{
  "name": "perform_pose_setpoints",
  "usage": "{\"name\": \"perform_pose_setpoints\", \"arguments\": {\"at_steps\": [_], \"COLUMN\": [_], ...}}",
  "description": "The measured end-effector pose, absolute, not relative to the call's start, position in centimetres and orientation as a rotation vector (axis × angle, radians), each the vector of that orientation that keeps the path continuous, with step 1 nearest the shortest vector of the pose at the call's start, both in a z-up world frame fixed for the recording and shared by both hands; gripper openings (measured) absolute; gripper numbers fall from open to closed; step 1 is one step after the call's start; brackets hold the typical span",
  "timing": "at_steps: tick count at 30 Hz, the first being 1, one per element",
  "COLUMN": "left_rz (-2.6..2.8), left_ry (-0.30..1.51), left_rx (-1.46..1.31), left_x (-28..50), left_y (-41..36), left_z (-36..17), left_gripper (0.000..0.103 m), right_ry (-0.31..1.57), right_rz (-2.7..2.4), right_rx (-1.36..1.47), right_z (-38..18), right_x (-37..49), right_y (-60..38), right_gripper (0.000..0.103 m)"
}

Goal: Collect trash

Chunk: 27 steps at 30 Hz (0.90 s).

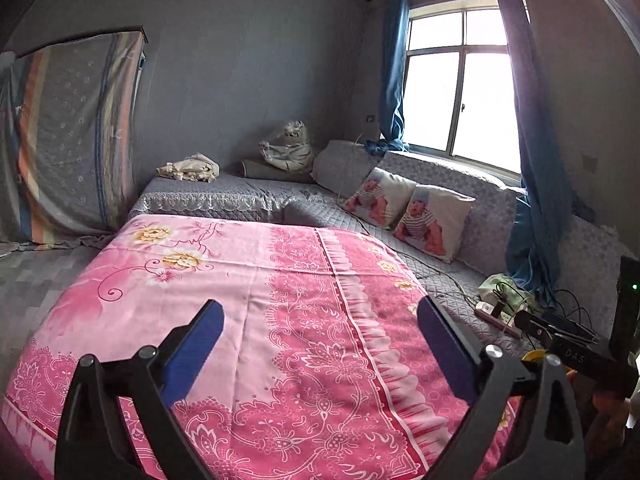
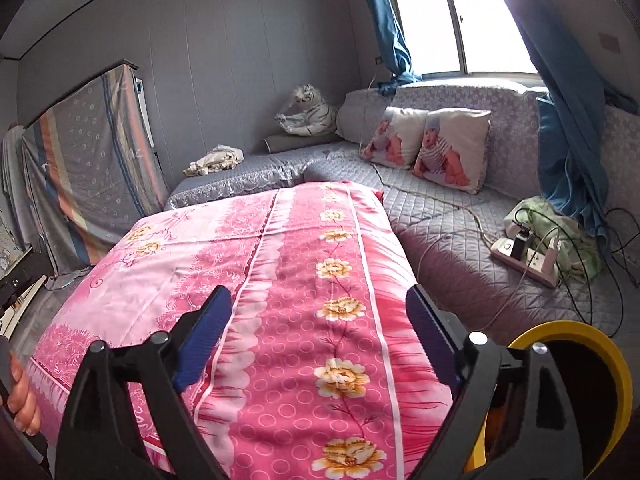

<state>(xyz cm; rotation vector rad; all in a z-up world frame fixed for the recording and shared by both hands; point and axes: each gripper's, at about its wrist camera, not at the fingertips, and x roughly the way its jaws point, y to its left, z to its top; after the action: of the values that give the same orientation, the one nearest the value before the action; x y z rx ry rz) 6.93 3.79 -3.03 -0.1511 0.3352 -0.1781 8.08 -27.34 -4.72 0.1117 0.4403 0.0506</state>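
Left wrist view: the left tool [image 1: 320, 344] hangs released over the pink floral cloth [image 1: 256, 304], its blue pads [image 1: 200, 344] spread wide with nothing between them. No plain trash shows on the cloth. The likeliest candidate is the crumpled cream bundle [image 1: 190, 169] at centre left, on the grey quilted platform [image 1: 224, 190] against the far wall — though whether it is rubbish or just cloth I cannot tell. A toy tiger [image 1: 289, 148] sits to its right, two baby-print cushions [image 1: 408, 212] at centre right, and a power strip [image 1: 498, 318] with tangled cables at lower right.

Right wrist view: the right tool [image 2: 318, 336] is also released and carries nothing, hovering over the same pink cloth [image 2: 280, 272]. A yellow-rimmed round container [image 2: 576, 392] sits at lower right, just beside this tool — probably the bin for the trash. The cream bundle [image 2: 218, 160] lies at centre left, well apart from both tools.

To my eye the job now is searching: sweep both cameras slowly across the platform, confirm what is truly trash before reaching, and steer clear of the cables near the strip [image 2: 528, 256].
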Motion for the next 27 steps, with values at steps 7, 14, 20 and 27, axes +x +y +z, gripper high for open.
{"name": "perform_pose_setpoints", "arguments": {"at_steps": [7, 14, 20, 27], "left_rz": [-0.115, -0.108, -0.107, -0.105], "left_ry": [0.255, 0.208, 0.207, 0.186], "left_rx": [-0.143, -0.199, -0.147, -0.101], "left_x": [4.7, 3.2, 2.7, 1.9], "left_y": [3.5, 3.8, 2.8, 1.7], "left_z": [-1.3, -0.3, 0.4, 0.8], "left_gripper": [0.095, 0.095, 0.095, 0.095], "right_ry": [0.288, 0.225, 0.161, 0.136], "right_rz": [-0.054, -0.117, -0.123, -0.115], "right_rx": [0.014, 0.067, 0.104, 0.081], "right_z": [-2.6, -1.7, -0.4, -0.2], "right_x": [4.9, 2.8, 1.2, 0.4], "right_y": [-25.1, -25.3, -25.5, -24.7], "right_gripper": [0.094, 0.094, 0.095, 0.095]}}
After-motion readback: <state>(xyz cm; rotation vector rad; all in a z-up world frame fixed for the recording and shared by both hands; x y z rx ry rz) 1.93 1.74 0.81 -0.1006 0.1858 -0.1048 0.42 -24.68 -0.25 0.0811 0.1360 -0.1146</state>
